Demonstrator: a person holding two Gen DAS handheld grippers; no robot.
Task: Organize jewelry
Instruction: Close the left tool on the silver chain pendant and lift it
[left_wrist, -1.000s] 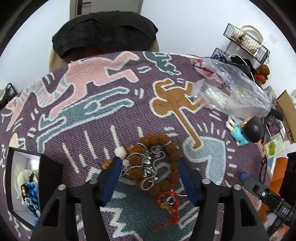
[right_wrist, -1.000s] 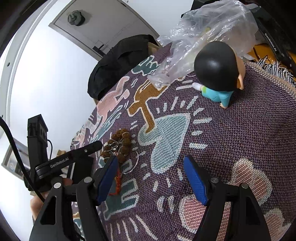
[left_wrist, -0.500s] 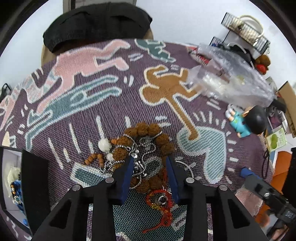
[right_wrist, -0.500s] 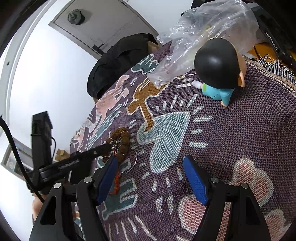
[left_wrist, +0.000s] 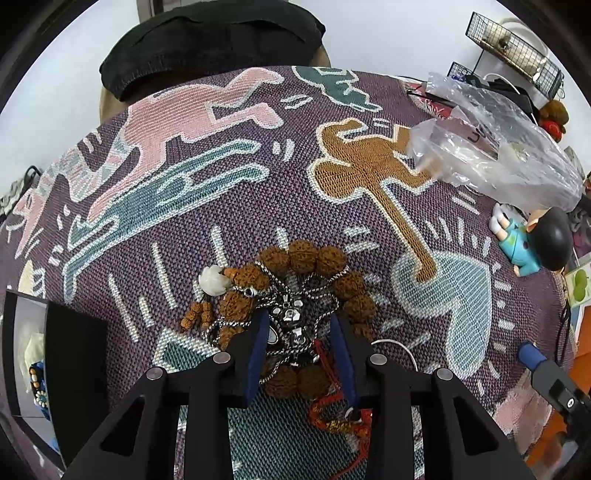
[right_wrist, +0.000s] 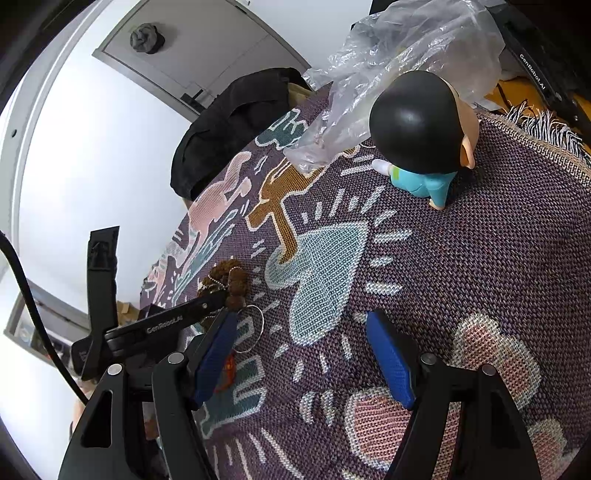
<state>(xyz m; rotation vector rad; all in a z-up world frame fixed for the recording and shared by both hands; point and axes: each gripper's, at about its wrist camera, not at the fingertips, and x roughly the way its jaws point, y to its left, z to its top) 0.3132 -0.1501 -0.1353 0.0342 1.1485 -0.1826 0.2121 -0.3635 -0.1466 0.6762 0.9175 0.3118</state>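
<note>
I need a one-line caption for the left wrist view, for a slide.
Left tool closed around a silver chain tangled in a brown bead bracelet on a patterned cloth.

My right gripper (right_wrist: 301, 354) hangs open over the purple patterned woven blanket (right_wrist: 480, 266); black-haired blue-clad figurine (right_wrist: 424, 136) far right.

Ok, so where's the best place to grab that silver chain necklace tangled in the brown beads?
Probably the bunched silver chain necklace at its middle, from straight above: it heaps inside the brown bead bracelet ring, so side approaches would catch beads.

Wrist fisheyes, close, downward — shared blanket (left_wrist: 229, 206)
</note>
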